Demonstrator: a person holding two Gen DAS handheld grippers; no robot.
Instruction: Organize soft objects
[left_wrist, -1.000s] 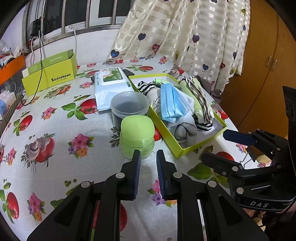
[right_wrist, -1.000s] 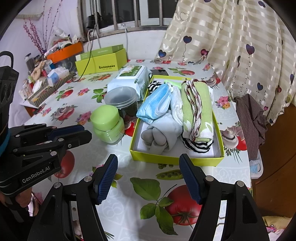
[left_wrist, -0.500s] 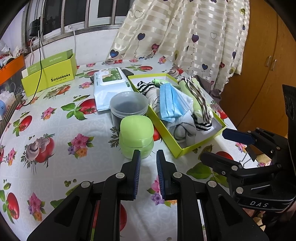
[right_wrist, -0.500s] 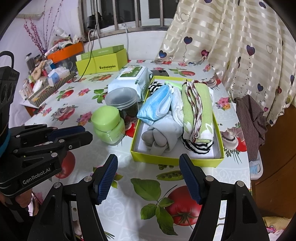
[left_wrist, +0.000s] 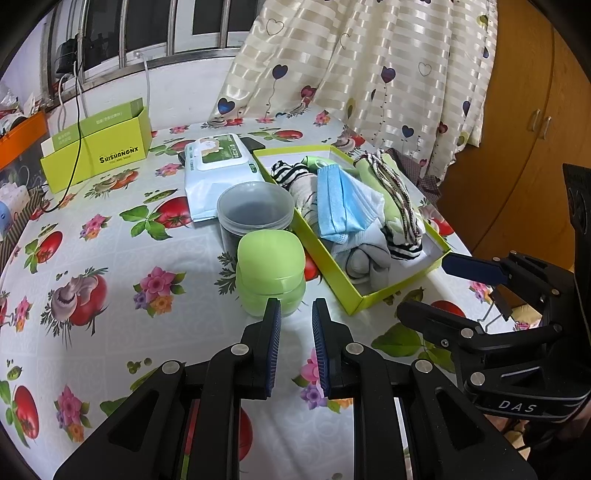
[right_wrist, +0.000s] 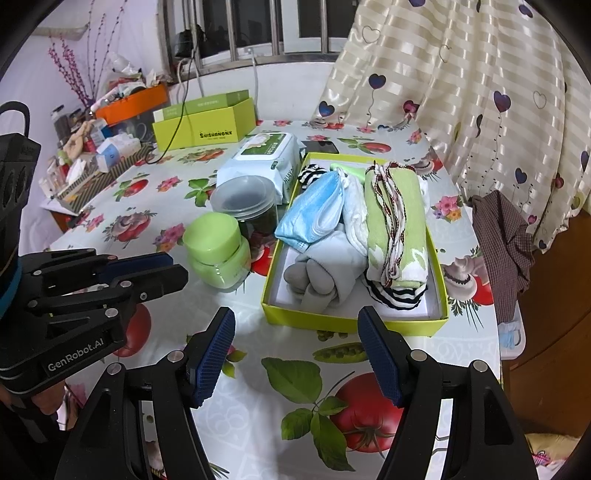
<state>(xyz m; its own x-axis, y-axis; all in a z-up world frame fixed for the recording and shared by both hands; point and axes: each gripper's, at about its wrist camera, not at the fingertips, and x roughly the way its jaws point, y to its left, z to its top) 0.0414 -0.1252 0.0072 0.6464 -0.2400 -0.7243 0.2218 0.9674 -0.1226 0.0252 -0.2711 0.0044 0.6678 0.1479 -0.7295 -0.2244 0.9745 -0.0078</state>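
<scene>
Fingers of left gripper (left_wrist: 295, 314) nearly closed, of right gripper (right_wrist: 295, 325) wide apart, both empty.

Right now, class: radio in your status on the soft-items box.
Left gripper nearly shut, empty; right gripper open, empty. Soft items piled in yellow-green box. Green jar beside box, not blocking.

Two grippers were seen, the left gripper (left_wrist: 295, 314) and the right gripper (right_wrist: 297, 325), each with two fingers. On the desk (right_wrist: 458, 229) two yellow-green boxes were counted: a tray (right_wrist: 351, 322) and a box (right_wrist: 207, 127). One wipes pack (right_wrist: 264, 157), one clear tub (right_wrist: 243, 199), one green jar (right_wrist: 216, 253) and one phone (right_wrist: 320, 146) were counted. In the tray, one mask (right_wrist: 312, 212), one green towel (right_wrist: 397, 225) and one grey sock bundle (right_wrist: 325, 273) were made out.
</scene>
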